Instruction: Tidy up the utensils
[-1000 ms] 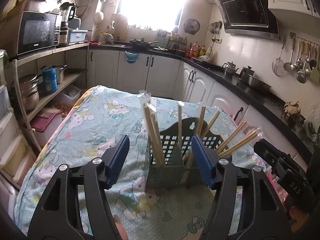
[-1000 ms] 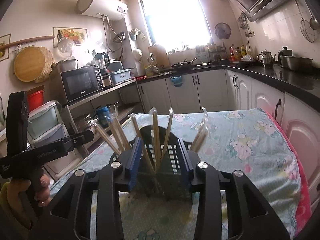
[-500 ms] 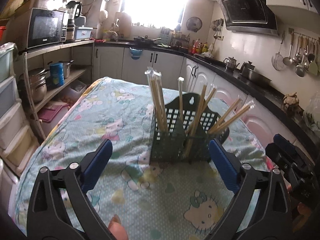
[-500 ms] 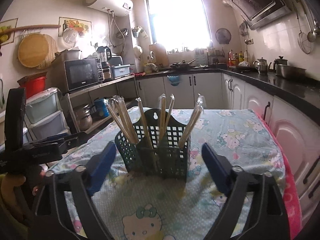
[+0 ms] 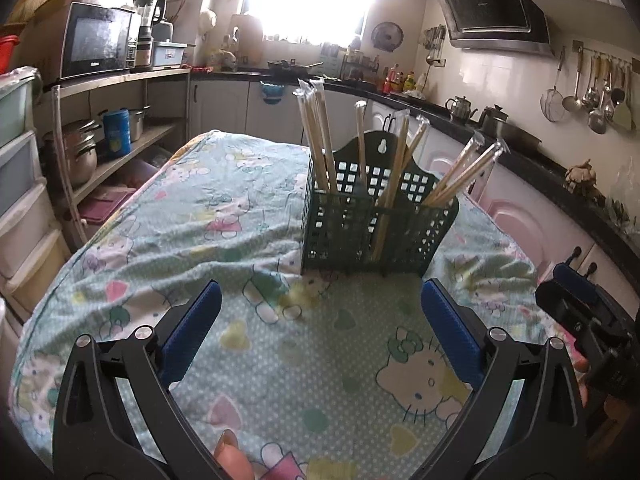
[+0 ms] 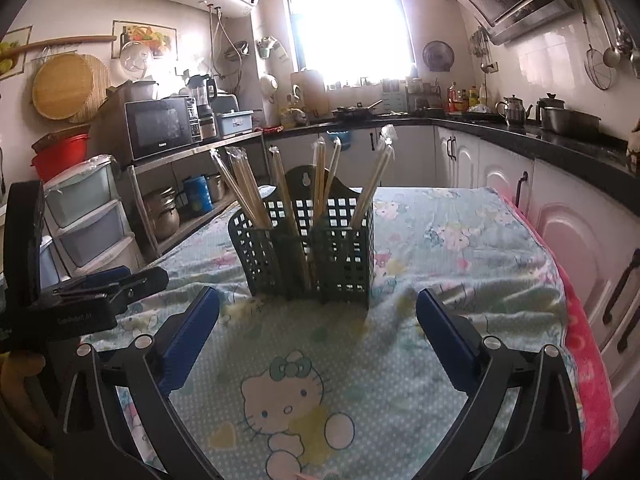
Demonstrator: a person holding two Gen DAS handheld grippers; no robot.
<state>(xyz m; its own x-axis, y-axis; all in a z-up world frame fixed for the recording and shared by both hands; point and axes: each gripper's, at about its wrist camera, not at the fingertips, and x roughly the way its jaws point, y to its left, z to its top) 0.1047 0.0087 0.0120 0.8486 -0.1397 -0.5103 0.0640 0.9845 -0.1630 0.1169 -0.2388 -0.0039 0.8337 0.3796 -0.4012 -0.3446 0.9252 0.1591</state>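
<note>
Ahead of both tongs, a dark green lattice utensil holder (image 5: 376, 220) stands upright on the surface (image 5: 200, 240), which is covered by a cartoon-cat cloth (image 6: 440, 248). Nothing lies between either pair of blue pads and the holder. The left tongs (image 5: 320, 332) gape wide and hold nothing; the right tongs (image 6: 316, 332) likewise. Wrapped chopsticks (image 5: 320, 136) lean in the holder's compartments, roughly eight bundles; overlap hides the exact count. A microwave (image 6: 160, 128) sits on a shelf far left of the right tongs.
</note>
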